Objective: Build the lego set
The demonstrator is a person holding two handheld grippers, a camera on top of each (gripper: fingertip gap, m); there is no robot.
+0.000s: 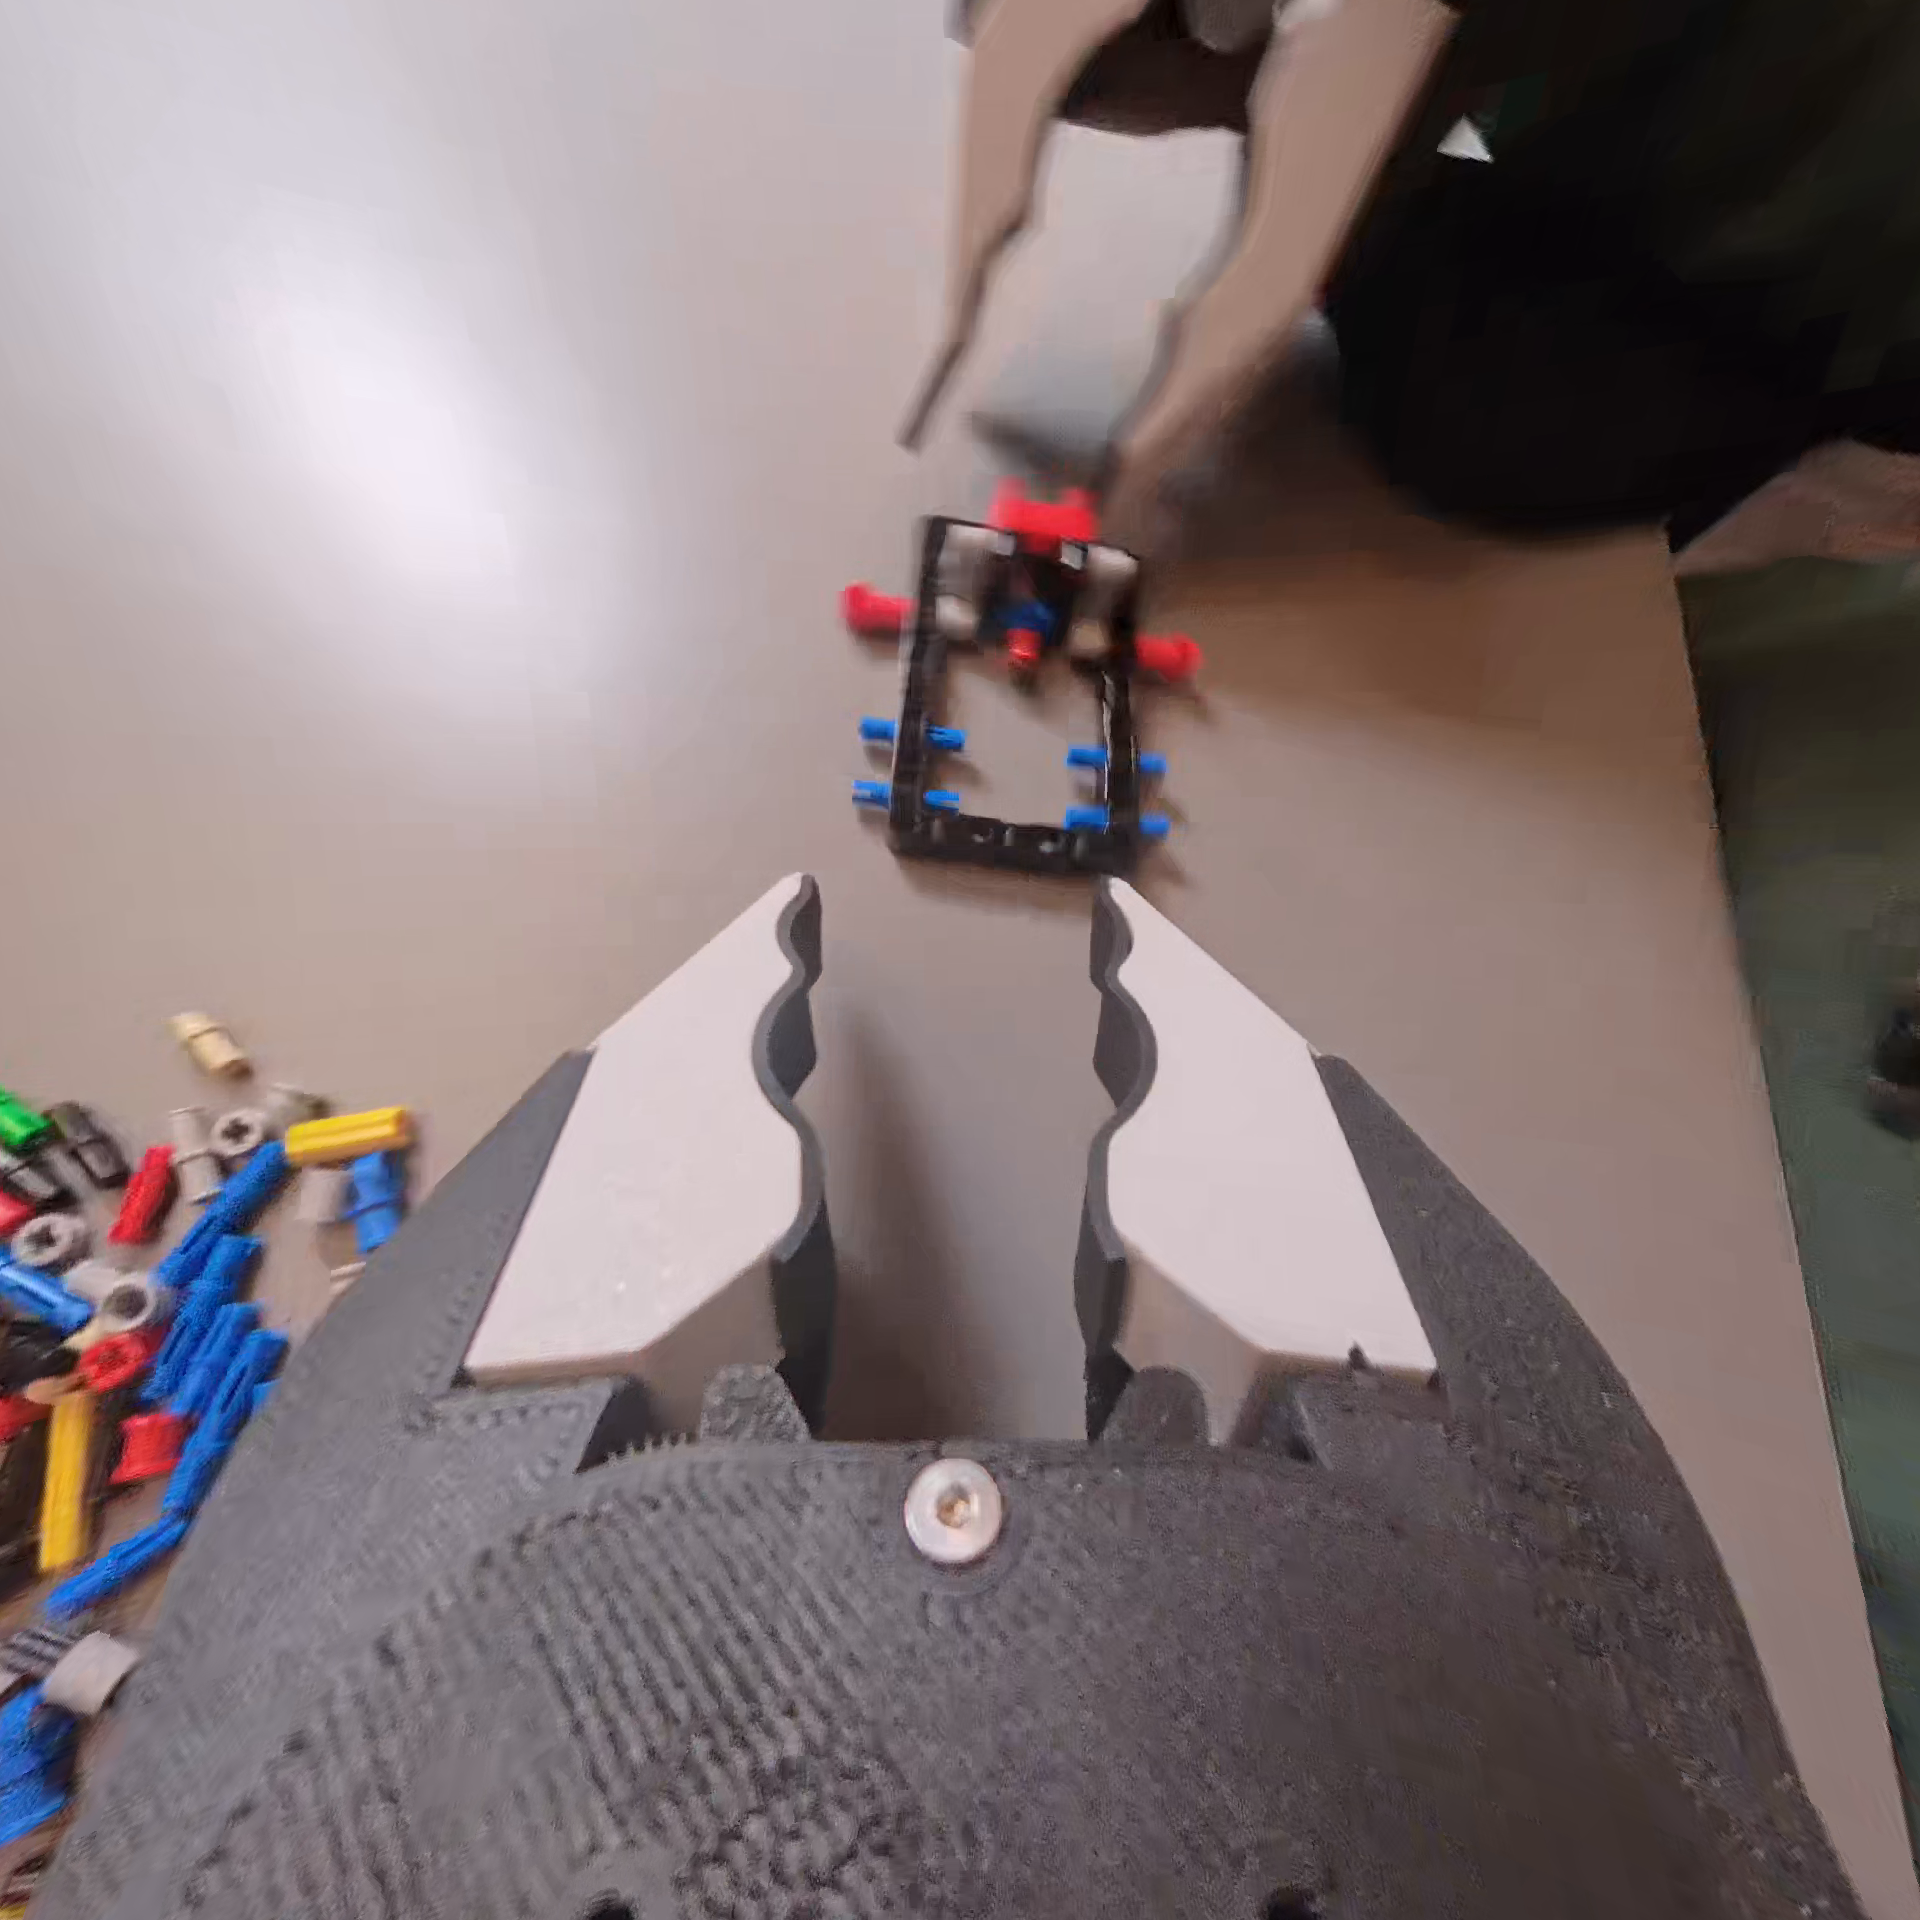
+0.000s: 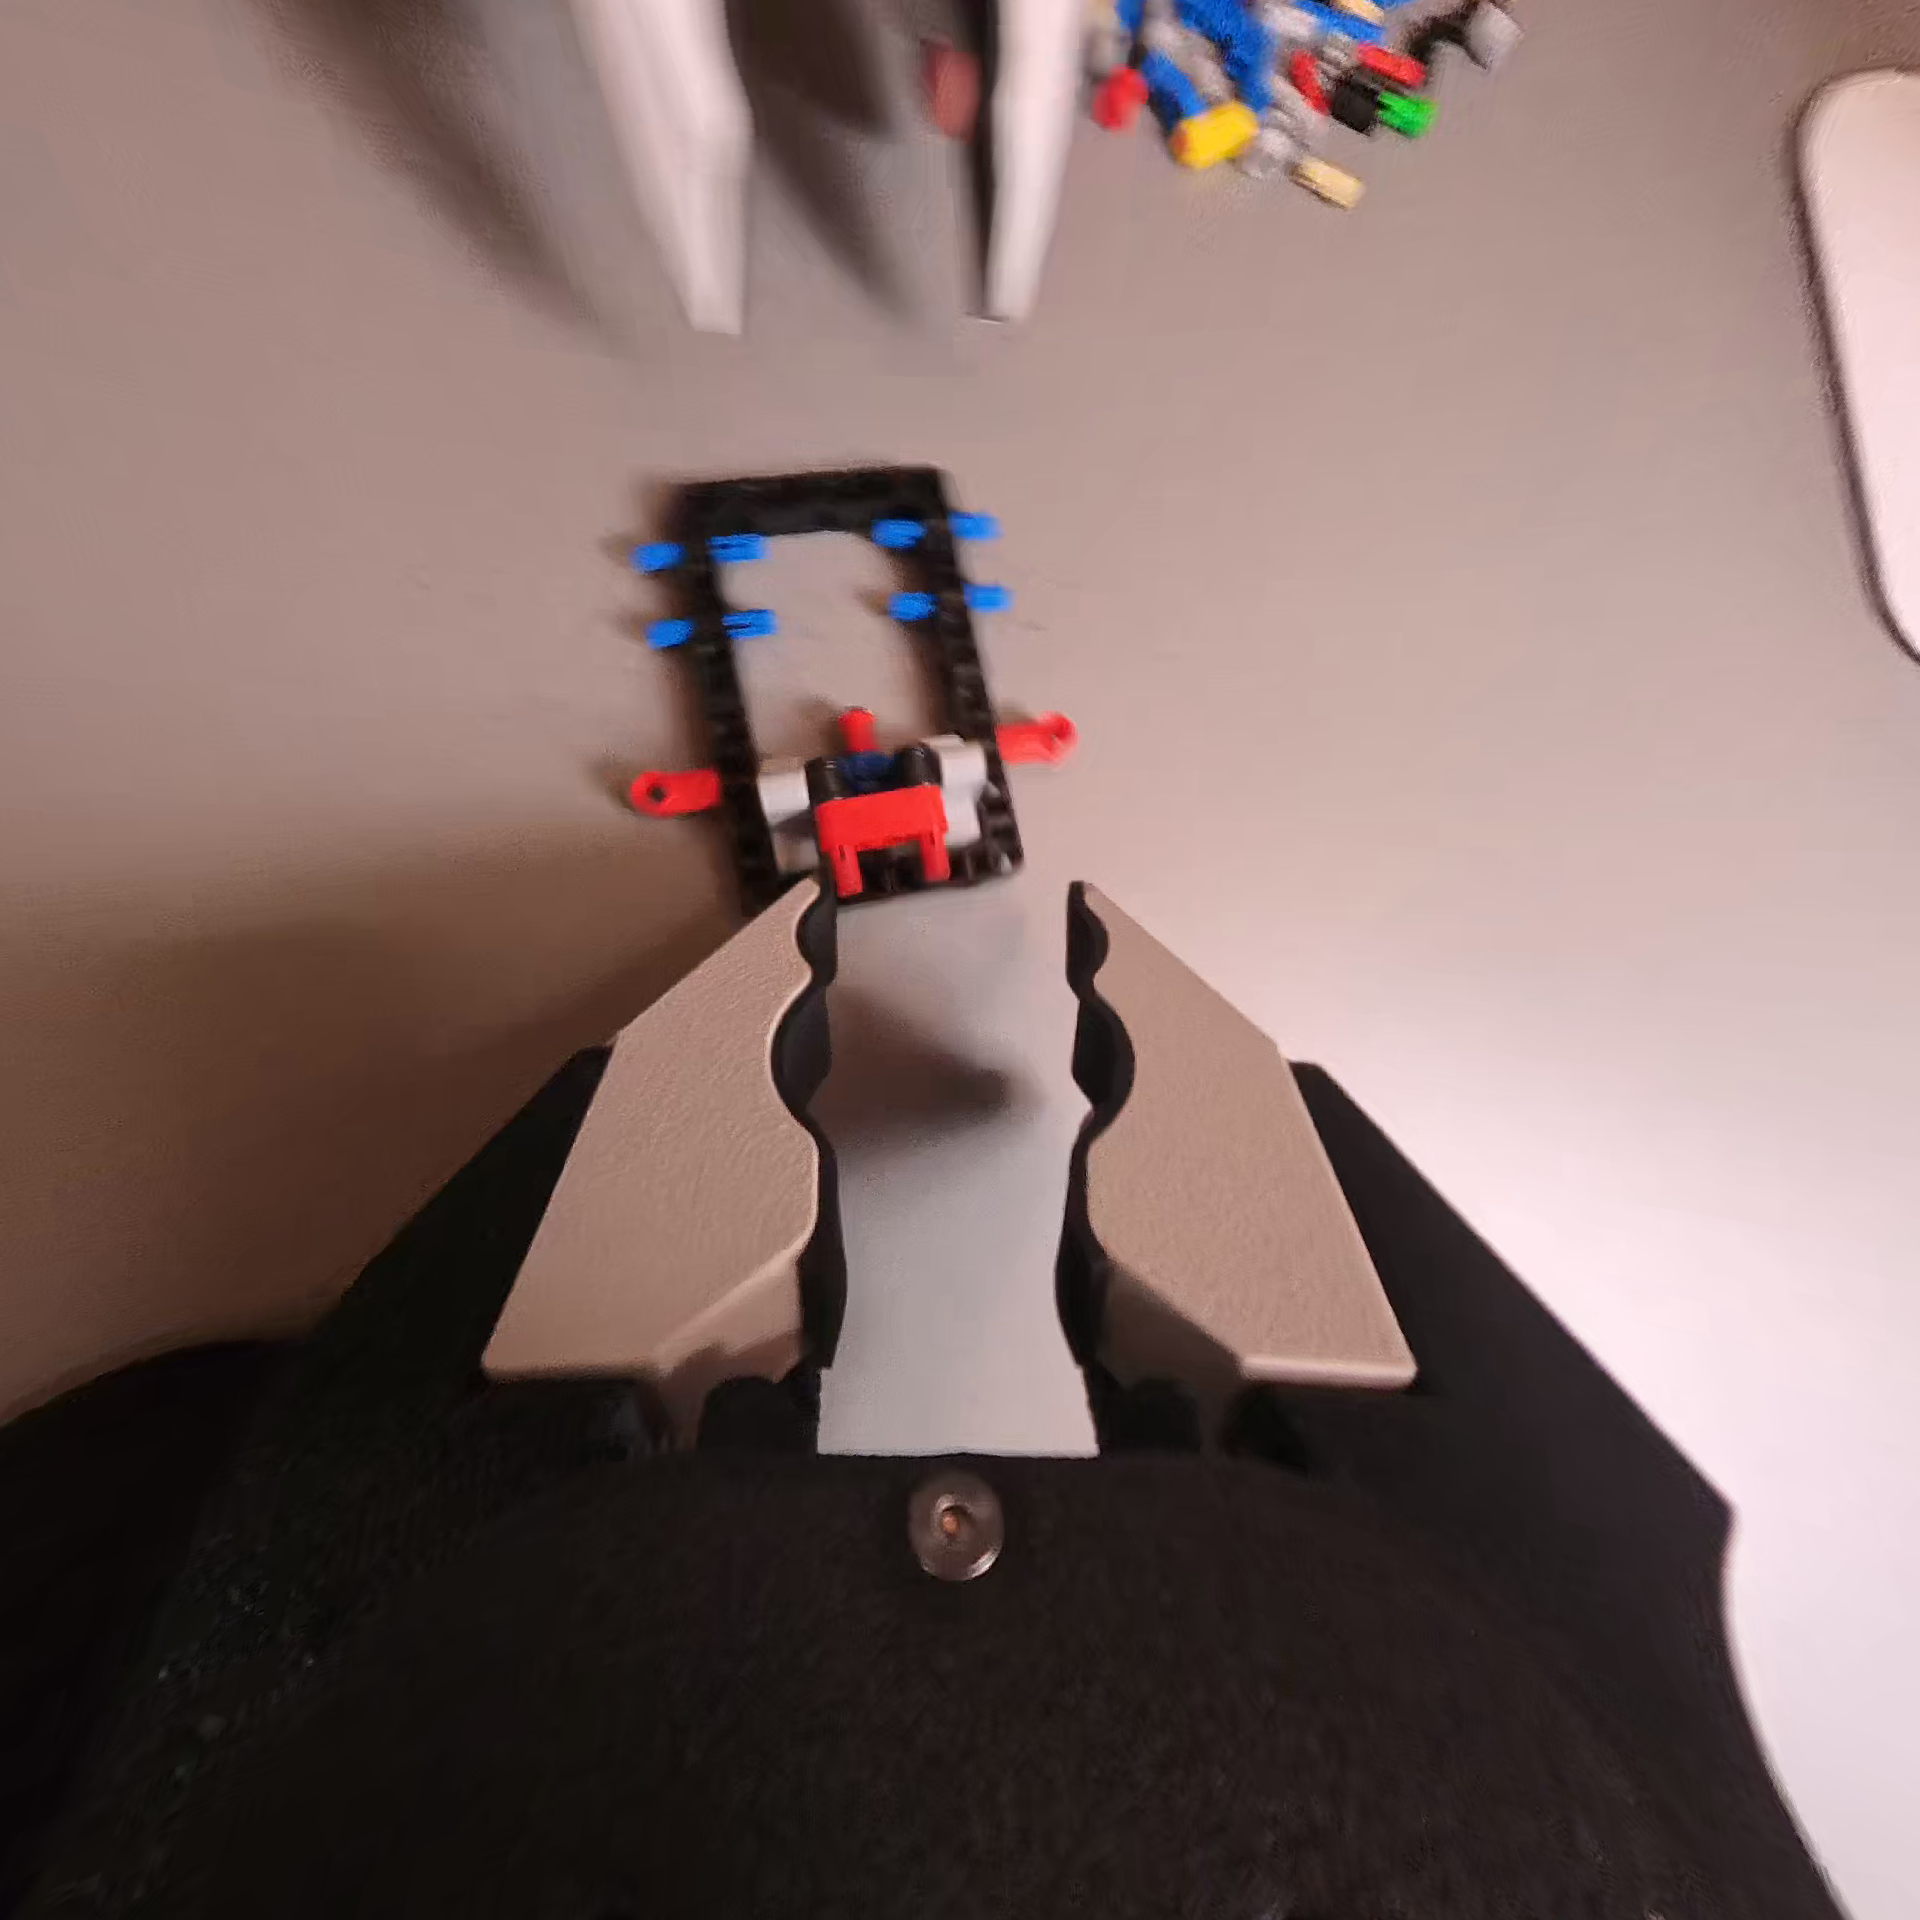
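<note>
Black rectangular plastic lego frame (image 2: 847,665) lying flat: judging light, stiff, pins fragile. Am planning grip on long side beams. Left gripper (image 1: 956,904), right gripper (image 2: 940,904) both gaping, empty.

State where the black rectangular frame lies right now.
The black frame lies flat on the table between the two grippers: just beyond the left gripper fingertips in the left wrist view, its red-block end nearest the right gripper.

No writing, label, brand mark, number or sign can be read in either wrist view: the table (image 1: 416,520), the black frame (image 2: 727,686) and the loose pieces (image 1: 156,1299) show only plain coloured surfaces, and blur hides any fine detail.
</note>
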